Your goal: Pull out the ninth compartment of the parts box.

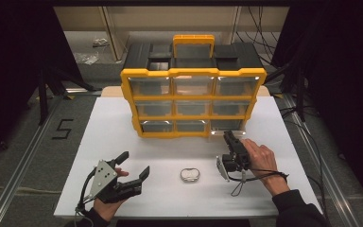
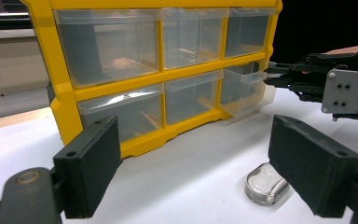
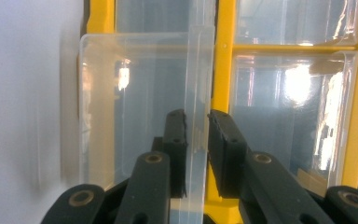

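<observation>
Gripping the drawer (image 2: 244, 91) by its handle, bottom right of the organiser (image 1: 193, 101), our right hand-held gripper (image 1: 230, 139) is pinched nearly closed, likely to pull it. Left hand-held gripper (image 1: 134, 163): wide open, empty, waiting. Small case (image 1: 189, 175) on desk (image 1: 113, 137), probably awaiting storage.

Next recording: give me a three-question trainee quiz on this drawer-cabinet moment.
1. True or false: the right gripper is shut on the handle of the bottom right drawer of the yellow drawer cabinet.
2. What lies on the white table between the grippers? A) small clear case B) screwdriver C) tape roll
3. Fill in: the left gripper has its jaws ____.

Key: 1 true; 2 A; 3 open, holding nothing.
</observation>
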A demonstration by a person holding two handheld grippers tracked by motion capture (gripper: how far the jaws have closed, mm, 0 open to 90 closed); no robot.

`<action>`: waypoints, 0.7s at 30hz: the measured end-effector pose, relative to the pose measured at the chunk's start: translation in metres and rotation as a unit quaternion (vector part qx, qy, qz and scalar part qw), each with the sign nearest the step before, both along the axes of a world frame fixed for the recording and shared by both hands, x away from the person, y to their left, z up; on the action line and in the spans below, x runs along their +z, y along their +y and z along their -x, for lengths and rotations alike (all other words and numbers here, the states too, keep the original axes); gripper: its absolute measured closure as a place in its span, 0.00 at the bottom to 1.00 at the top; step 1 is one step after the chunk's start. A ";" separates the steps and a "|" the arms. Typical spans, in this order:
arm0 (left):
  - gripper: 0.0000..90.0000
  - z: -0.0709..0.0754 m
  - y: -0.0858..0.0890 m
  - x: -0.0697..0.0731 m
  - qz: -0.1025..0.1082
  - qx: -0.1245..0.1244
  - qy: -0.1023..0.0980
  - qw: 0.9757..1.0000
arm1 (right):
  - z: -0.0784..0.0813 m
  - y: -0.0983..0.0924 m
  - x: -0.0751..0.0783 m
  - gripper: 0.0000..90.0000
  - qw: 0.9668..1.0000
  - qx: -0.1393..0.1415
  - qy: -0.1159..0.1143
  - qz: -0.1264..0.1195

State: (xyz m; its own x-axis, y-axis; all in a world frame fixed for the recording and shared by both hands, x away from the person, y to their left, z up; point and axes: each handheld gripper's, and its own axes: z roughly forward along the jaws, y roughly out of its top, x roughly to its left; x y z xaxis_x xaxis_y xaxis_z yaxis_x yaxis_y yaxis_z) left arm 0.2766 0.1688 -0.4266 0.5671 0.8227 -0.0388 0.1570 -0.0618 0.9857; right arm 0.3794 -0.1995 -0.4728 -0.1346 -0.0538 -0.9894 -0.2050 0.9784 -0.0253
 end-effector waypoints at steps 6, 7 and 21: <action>0.18 0.000 0.000 0.000 0.001 0.000 0.000 1.000 | 0.004 0.000 0.000 0.87 1.000 -0.002 0.003 -0.002; 0.18 0.000 0.000 0.000 0.000 0.000 0.000 1.000 | 0.005 0.000 0.000 0.87 1.000 0.001 0.002 -0.001; 0.18 0.000 0.000 0.000 -0.002 -0.001 0.000 1.000 | 0.011 -0.001 0.000 0.87 1.000 0.003 0.007 0.001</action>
